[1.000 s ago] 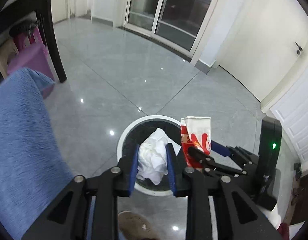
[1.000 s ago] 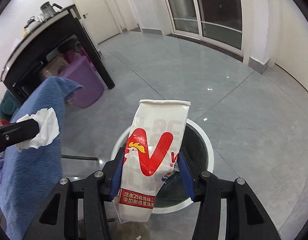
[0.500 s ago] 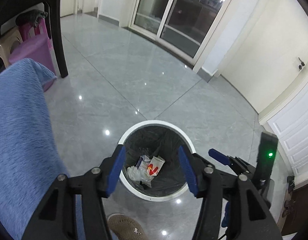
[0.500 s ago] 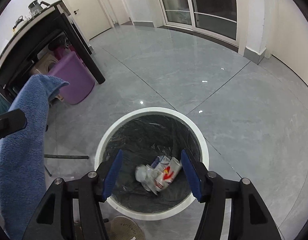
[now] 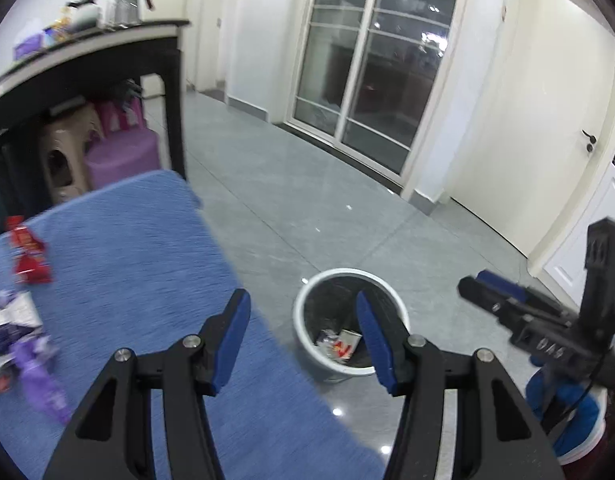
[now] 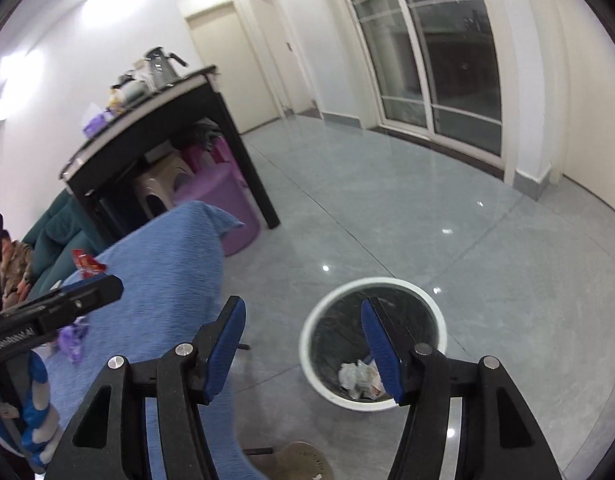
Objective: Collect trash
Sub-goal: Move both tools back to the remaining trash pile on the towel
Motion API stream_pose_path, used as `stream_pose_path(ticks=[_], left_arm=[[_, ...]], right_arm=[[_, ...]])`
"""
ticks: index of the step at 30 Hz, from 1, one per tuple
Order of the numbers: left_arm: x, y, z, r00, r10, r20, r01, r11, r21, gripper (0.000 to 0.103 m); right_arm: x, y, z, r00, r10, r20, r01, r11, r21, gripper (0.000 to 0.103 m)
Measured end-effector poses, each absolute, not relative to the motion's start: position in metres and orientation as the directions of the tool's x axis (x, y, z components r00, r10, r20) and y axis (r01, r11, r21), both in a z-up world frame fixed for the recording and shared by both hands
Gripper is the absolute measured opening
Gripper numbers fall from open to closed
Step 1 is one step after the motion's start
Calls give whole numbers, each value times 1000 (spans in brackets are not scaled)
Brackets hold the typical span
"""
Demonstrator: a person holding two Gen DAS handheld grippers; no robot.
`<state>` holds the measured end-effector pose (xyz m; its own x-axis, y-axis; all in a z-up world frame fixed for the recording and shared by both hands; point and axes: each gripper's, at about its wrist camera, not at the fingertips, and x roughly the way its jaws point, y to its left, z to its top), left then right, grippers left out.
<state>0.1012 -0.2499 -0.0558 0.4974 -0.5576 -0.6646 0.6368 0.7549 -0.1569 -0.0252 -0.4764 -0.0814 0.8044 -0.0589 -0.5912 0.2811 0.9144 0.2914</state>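
A white round bin [image 5: 315, 354] with a black liner stands on the grey floor, holding a crumpled tissue [image 6: 349, 376] and a red-and-white paper bag [image 5: 345, 346]. My left gripper [image 5: 303, 338] is open and empty, raised above the edge of a blue cloth-covered surface [image 5: 127, 260]. My right gripper [image 6: 301, 344] is open and empty too, above and left of the bin [image 6: 319, 380]. On the blue cloth lie a red wrapper [image 5: 27, 256], a purple wrapper [image 5: 39, 376] and a white-and-dark packet [image 5: 9, 320]. In the left wrist view the right gripper [image 5: 483, 286] shows at the right.
A black table [image 6: 179, 120] with a kettle and small items stands beyond the cloth, with stools and purple tubs [image 6: 227, 200] beneath it. Glass sliding doors [image 5: 371, 72] line the far wall. A slipper [image 6: 303, 462] lies on the floor near the bin.
Both grippers let go of the tissue and the paper bag, which now lie in the bin. Both then rose and swung left toward the blue cloth.
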Motion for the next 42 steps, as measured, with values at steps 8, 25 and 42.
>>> stream_pose_path(ticks=[8, 25, 42], left_arm=[[80, -143, -31, 619, -499, -607, 534, 834, -141, 53], [20, 50, -11, 794, -281, -540, 195, 958, -210, 61], [11, 101, -24, 798, -243, -552, 105, 957, -270, 66]], right_arm=[[-14, -391, -35, 847, 64, -528, 82, 965, 247, 58], [-2, -238, 8, 834, 345, -431, -287, 938, 197, 58], [-24, -198, 18, 823, 389, -413, -357, 921, 157, 58]])
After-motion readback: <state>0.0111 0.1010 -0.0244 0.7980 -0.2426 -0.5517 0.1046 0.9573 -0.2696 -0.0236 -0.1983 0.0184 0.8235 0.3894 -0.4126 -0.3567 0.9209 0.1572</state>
